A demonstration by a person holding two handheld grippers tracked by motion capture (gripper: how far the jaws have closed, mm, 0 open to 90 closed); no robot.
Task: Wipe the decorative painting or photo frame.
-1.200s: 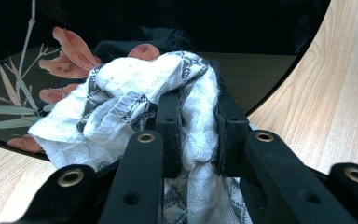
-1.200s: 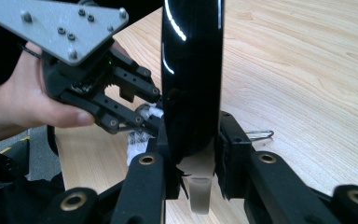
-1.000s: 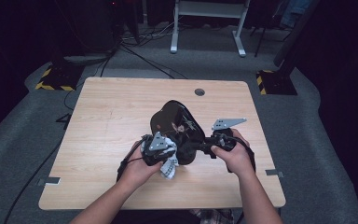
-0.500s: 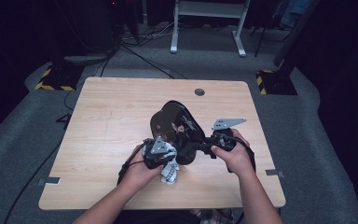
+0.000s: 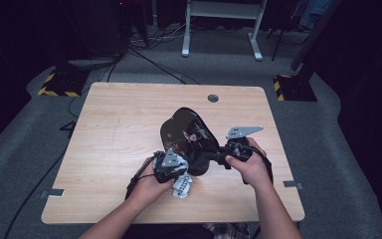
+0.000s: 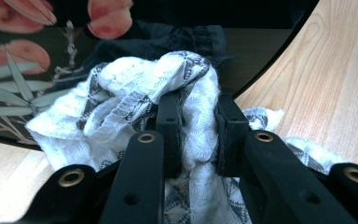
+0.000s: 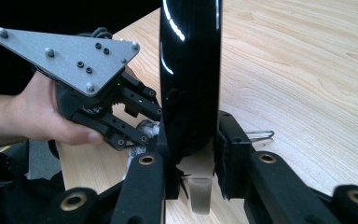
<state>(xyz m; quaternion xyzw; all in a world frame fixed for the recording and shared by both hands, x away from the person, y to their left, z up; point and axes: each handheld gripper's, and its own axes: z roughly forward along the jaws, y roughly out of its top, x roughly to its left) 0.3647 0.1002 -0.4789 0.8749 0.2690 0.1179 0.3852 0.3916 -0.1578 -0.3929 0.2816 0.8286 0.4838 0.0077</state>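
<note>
Plate and cloth, held at the worktop's near middle.

Your right gripper (image 5: pixel 218 155) clamps the black plate (image 5: pixel 189 135) by its rim, edge-up and tilted over the worktop (image 5: pixel 114 124). Your left gripper (image 5: pixel 171 167), near and left of it, pinches the white cloth (image 6: pixel 135 88) tight between its fingers (image 6: pixel 168 121), pressed against the plate's flowered face.

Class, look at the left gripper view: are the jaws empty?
No, the left gripper is shut on a white patterned cloth, bunched between its jaws against the black plate.
</note>
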